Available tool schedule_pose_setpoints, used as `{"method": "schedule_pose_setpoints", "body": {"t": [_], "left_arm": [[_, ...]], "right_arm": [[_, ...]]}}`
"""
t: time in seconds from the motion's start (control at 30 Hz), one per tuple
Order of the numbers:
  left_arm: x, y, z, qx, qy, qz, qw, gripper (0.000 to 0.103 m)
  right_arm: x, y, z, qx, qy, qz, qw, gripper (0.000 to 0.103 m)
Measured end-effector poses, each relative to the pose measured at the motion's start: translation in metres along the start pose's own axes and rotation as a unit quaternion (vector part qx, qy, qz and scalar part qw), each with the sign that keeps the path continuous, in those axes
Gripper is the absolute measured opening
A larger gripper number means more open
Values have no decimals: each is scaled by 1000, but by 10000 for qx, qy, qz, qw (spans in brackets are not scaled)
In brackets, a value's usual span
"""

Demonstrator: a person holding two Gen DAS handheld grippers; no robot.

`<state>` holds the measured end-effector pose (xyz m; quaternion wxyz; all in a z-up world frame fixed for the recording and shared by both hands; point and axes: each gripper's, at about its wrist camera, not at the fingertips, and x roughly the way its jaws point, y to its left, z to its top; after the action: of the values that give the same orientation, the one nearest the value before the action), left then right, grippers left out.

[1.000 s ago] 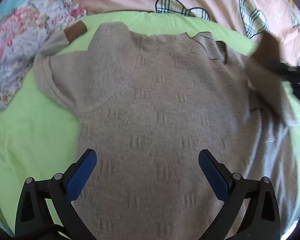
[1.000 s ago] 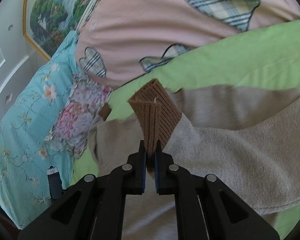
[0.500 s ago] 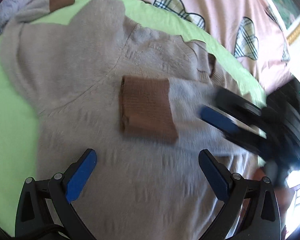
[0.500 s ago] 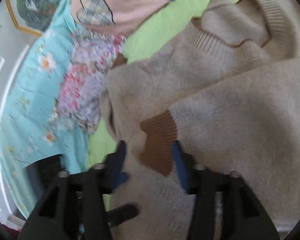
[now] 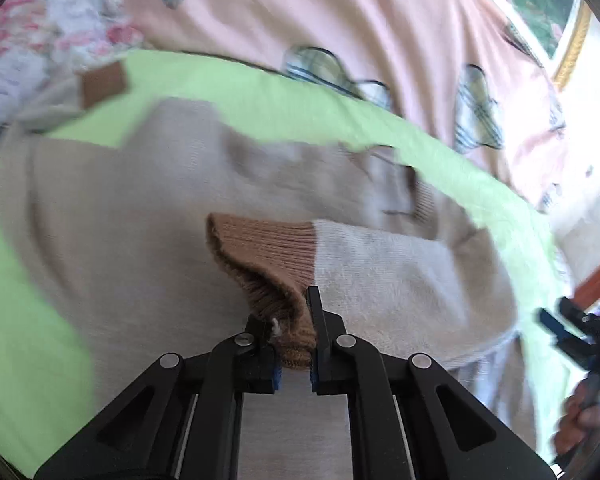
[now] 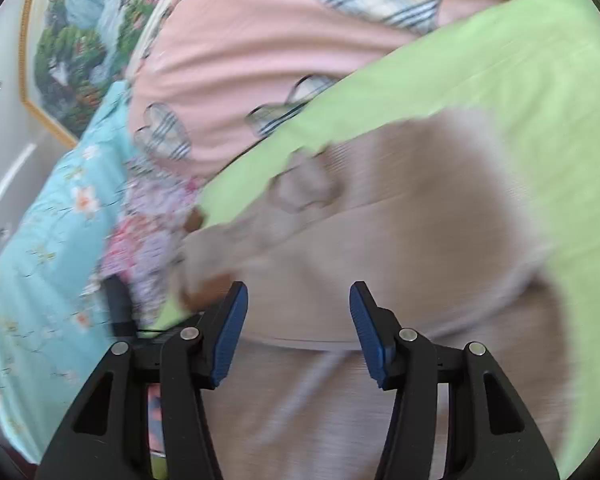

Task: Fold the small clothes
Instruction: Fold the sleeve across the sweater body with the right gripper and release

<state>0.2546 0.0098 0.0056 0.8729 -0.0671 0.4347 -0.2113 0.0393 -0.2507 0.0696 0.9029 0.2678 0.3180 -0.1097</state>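
Left gripper point(image 5: 294, 334) is pinching the sweater's brown cuff point(image 5: 266, 258).
Right gripper point(image 6: 298, 330) fingers are standing apart, seemingly empty, over the blurred beige sweater point(image 6: 380, 240).

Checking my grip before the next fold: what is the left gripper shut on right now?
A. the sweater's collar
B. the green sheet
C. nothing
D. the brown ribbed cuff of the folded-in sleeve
D: in the left wrist view the left gripper is pinched on the brown ribbed cuff, which lies across the chest of the beige sweater.
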Motion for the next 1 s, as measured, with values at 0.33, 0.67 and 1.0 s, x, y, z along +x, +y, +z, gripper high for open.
{"method": "schedule_pose_setpoints", "body": {"t": [0.33,0.67,1.0], "left_arm": [[10,13,-2,-167,221,59,9996,8],[11,0,-3,13,226,34,9997,8],[-8,14,-17,302,194,343,9988,25]], "right_arm": [[41,-74,51,131,271,-1325,9907,59],[52,-82,69,-331,404,-1309,9900,8],[35,-77,59,-166,251,-1690,9851,40]]}}
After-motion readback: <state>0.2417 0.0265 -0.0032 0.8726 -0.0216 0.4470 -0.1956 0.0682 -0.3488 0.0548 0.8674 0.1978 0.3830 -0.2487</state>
